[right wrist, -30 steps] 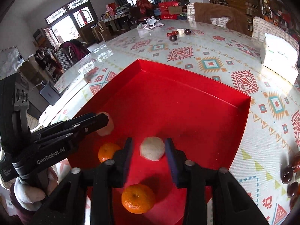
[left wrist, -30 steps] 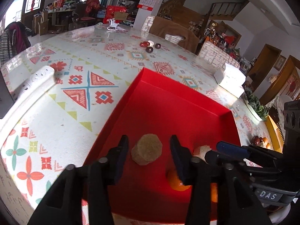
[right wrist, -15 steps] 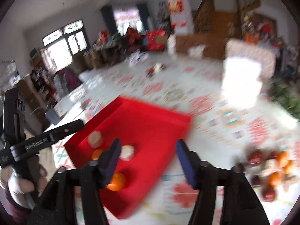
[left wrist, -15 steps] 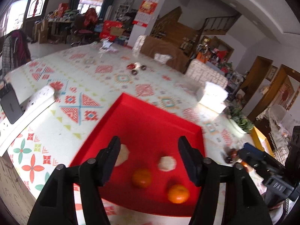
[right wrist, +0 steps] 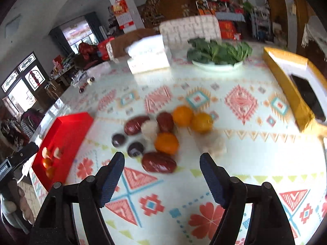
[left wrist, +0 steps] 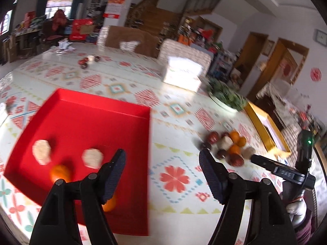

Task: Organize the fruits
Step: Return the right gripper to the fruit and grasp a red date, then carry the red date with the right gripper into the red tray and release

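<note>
over the patterned table (right wrist: 241,100), the right claw (right wrist: 162,175) stands wide and empty; the left claw (left wrist: 162,173) is opening, empty too. a second ago each bracketed a pale fruit in the red tray (left wrist: 98,114); both have since swung off it. the fruit pile (right wrist: 163,134) lies just ahead of the right claw, while the tray with two pale fruits (left wrist: 93,157) and oranges (left wrist: 60,172) sits to the left.

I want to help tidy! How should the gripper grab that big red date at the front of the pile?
Grip the date across its narrow middle, coming down from above. It lies flat and long, left to right, and its near side is clear tablecloth. The right gripper is open and empty, just before it.
</note>
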### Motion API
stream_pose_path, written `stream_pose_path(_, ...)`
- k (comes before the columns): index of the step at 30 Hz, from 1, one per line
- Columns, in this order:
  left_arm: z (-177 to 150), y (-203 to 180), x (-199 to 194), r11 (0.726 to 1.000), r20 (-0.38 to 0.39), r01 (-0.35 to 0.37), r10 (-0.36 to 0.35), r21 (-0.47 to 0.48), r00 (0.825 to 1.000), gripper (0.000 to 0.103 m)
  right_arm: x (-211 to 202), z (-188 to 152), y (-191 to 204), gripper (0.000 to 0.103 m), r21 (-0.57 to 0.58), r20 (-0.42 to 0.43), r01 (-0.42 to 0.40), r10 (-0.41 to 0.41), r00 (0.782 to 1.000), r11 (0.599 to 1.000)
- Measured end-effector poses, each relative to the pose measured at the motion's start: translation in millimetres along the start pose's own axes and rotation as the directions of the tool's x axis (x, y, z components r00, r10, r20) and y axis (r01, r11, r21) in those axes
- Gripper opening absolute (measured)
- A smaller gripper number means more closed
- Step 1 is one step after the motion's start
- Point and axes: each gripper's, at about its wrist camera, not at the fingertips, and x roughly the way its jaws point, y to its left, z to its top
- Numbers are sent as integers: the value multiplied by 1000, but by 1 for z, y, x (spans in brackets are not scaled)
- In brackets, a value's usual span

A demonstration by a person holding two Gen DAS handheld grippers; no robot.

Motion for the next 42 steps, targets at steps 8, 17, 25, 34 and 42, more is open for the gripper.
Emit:
stream_pose_path(8,-8,-23,19,999,-60,-6,8,37,998,73,34,-3,11,77,-96,-41,-3,-1,999,995)
stream_pose_path(17,-8,-30,31,999,-81,-7,10,43,997,73,48,-7,22,51,-156,-86,-28,14,996,987)
stream_pose_path(25,-14,-41,55,998,-134,27,-20,48,991,73,52,-6,22,50,-143,-80,-44,33,996,989)
stream_pose_path(34,-8,-72,96,989,-156,48,-26,140,987,72,44,-6,10,46,-80,-57,-90,85,995,993)
stream_pose_path(42,3,-83,133,977,-191,56,-16,206,981,57,43,-6,9,46,-74,-61,-107,102,993,991)
